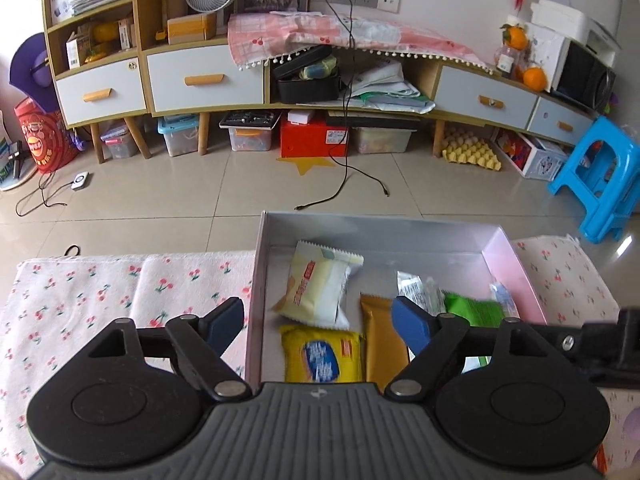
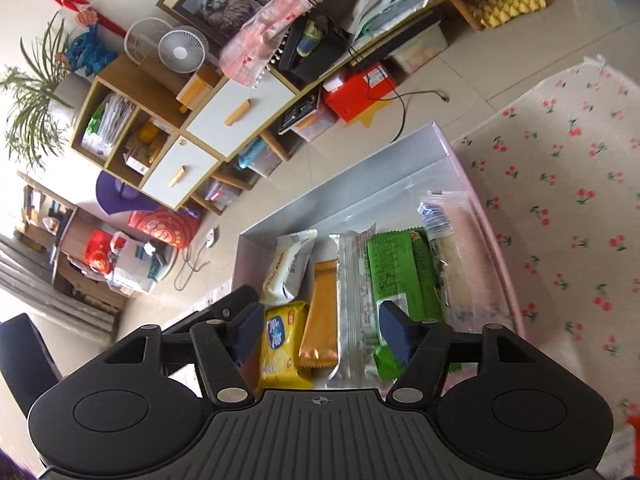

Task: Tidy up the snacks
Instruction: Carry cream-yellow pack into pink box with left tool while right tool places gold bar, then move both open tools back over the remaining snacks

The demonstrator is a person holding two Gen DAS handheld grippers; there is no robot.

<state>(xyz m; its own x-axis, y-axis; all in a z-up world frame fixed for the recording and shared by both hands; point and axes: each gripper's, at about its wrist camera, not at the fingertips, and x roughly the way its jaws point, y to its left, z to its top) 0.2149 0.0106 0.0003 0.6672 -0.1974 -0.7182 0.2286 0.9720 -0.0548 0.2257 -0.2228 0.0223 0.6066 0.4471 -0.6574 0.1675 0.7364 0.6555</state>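
Note:
A shallow box with a pink rim (image 1: 516,268) (image 2: 480,216) rests on a cherry-print cloth (image 1: 100,296) (image 2: 560,152) and holds several snack packs. Among them are a cream pack (image 1: 316,284) (image 2: 288,268), a yellow pack (image 1: 320,354) (image 2: 280,344), a gold bar (image 1: 382,340) (image 2: 322,312), a silver pack (image 2: 354,304), a green pack (image 1: 476,310) (image 2: 404,276) and a clear-wrapped one (image 2: 452,256). My left gripper (image 1: 318,326) hovers open above the box's near left part, holding nothing. Just above the packs hangs my right gripper (image 2: 320,334), also open and empty.
Beyond the box lies a tiled floor with loose black cables (image 1: 352,184). Cabinets with drawers (image 1: 204,80), storage bins (image 1: 180,136), a red box (image 1: 312,136) and egg trays (image 1: 472,154) line the far wall. To the right stands a blue plastic stool (image 1: 596,176).

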